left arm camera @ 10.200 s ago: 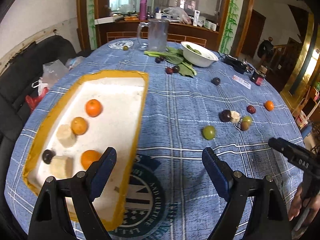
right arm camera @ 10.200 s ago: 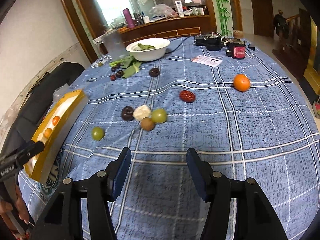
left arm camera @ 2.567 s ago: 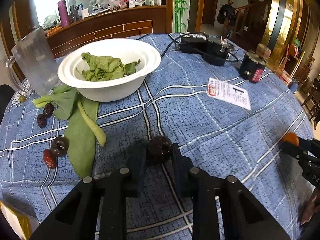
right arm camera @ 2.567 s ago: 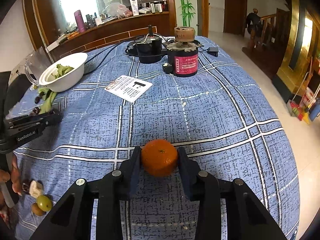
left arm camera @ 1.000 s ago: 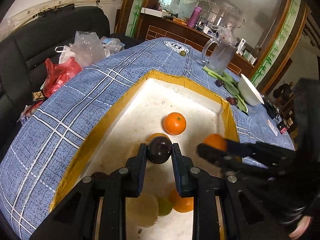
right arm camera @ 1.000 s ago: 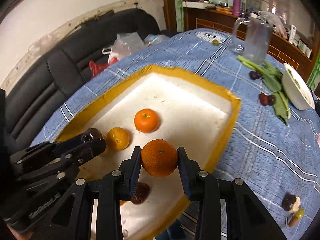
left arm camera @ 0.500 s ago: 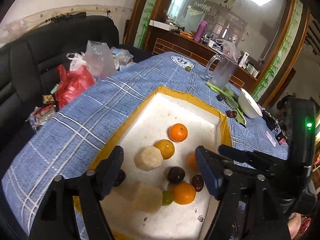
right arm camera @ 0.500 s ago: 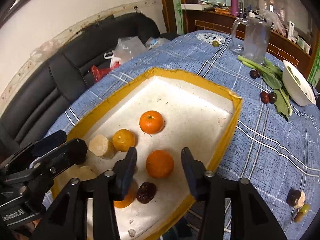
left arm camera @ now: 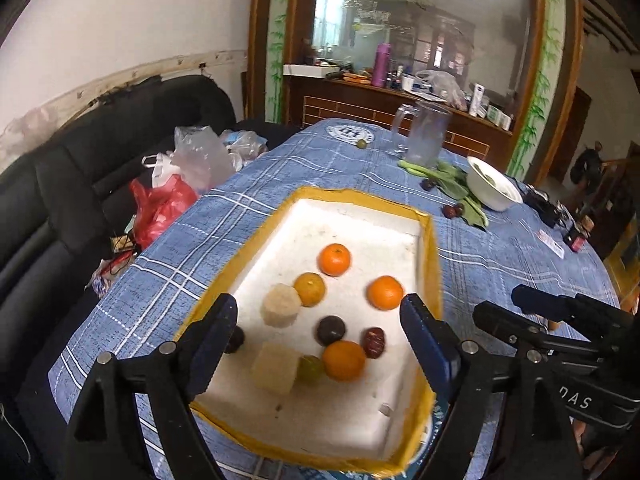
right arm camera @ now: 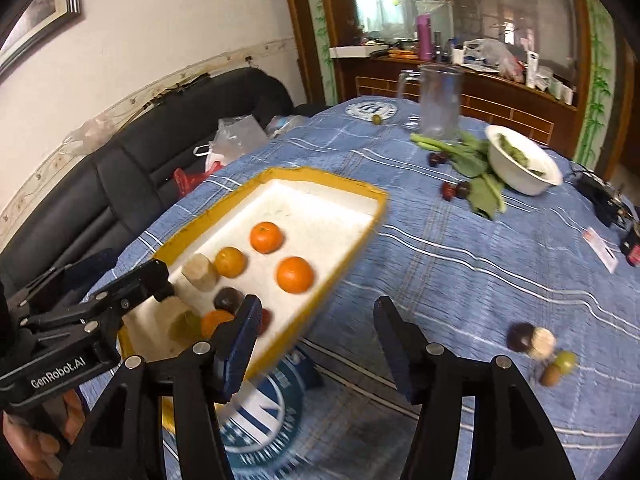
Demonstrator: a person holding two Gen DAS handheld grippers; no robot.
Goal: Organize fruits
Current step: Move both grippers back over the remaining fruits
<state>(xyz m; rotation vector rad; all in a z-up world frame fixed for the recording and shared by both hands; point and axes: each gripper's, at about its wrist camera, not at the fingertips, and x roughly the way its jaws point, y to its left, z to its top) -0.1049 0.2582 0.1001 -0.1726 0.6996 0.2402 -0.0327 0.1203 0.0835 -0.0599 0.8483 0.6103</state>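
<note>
Both claws are spreading with nothing between them: the left claw (left arm camera: pixel 318 336) over the foam tray (left arm camera: pixel 430 248), where the mandarins (left arm camera: pixel 385 292) and dark plum (left arm camera: pixel 331 330) lie, the right claw (right arm camera: pixel 314 336) beside it above the bench (right arm camera: pixel 480 264).

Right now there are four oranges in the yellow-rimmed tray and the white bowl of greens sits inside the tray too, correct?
Not quite. The four oranges are in the tray, but the white bowl of greens stands outside it, on the blue tablecloth beyond the tray's far corner. The left wrist view shows this.

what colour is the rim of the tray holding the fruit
Yellow, around a white inside; the tray shows best in the left wrist view.
</note>
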